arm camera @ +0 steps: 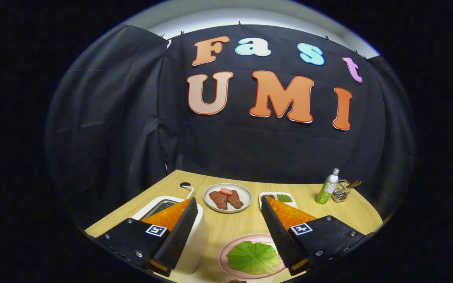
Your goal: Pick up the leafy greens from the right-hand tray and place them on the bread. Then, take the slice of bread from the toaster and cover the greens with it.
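Gripper (228,220) spread wide over the leafy greens (253,257) on a pink plate (226,251) — toaster (195,239) just left.

Leafy greens (253,257) flat, perhaps covering bread.

Cam rides the gripper (226,232), sitting above the near end of the table (250,222) and looking forward and slightly down past its open fingers (179,232) toward the far wall (250,149).
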